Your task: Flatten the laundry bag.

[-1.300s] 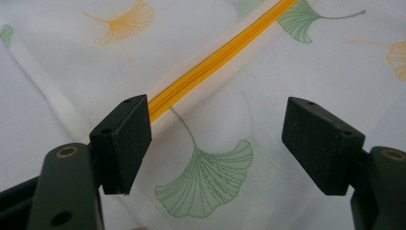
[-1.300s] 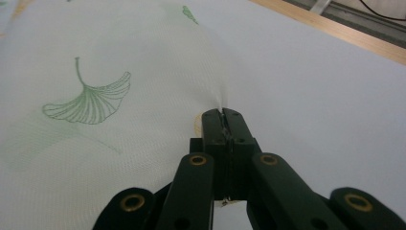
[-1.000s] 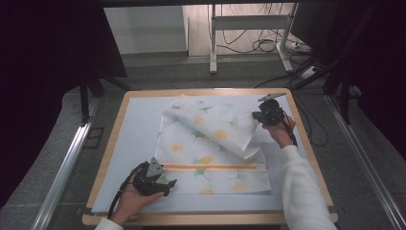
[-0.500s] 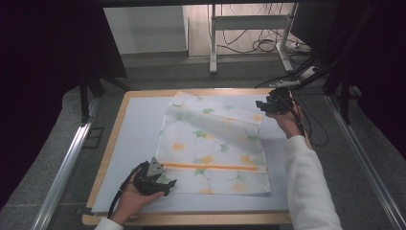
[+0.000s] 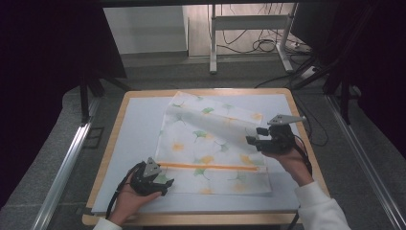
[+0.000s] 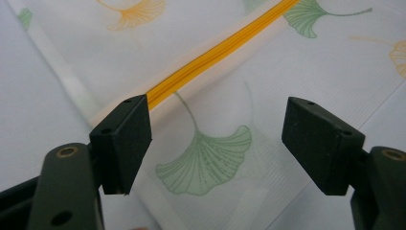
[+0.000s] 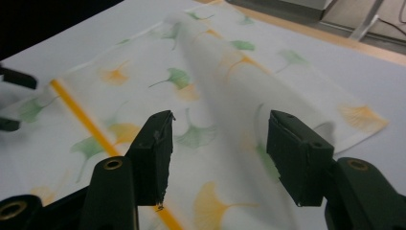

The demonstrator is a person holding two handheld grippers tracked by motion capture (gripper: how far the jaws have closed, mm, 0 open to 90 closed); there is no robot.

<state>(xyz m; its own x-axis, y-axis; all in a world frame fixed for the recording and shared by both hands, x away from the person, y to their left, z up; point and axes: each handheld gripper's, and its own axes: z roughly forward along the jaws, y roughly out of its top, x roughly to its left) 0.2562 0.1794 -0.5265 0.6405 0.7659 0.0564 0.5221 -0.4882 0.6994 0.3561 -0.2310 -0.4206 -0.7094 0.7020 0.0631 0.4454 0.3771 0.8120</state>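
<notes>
The ginkgo-leaf printed cloth (image 5: pixel 210 143) lies spread on the pale blue mat (image 5: pixel 139 129) that covers the wooden-edged table (image 5: pixel 107 158), occupying the middle and right of the mat. An orange stripe (image 5: pixel 210 167) runs across the cloth parallel to its near edge. The far right portion of the cloth is not flat: a raised, blurred fold runs from the far edge toward the right gripper. The left gripper (image 5: pixel 165 183) sits at the near left corner of the cloth, held in the person's left hand (image 5: pixel 127 201). In the left gripper view its jaws stand wide apart over the cloth, with a green leaf print (image 6: pixel 210 158) and the end of the stripe between them; the pads clamp nothing. The right gripper (image 5: pixel 250 136) is above the right edge of the cloth, held in the right hand (image 5: pixel 289 160). Its jaws have just been opening and now stand apart, with nothing gripped; the cloth lies beyond and below them.
</notes>
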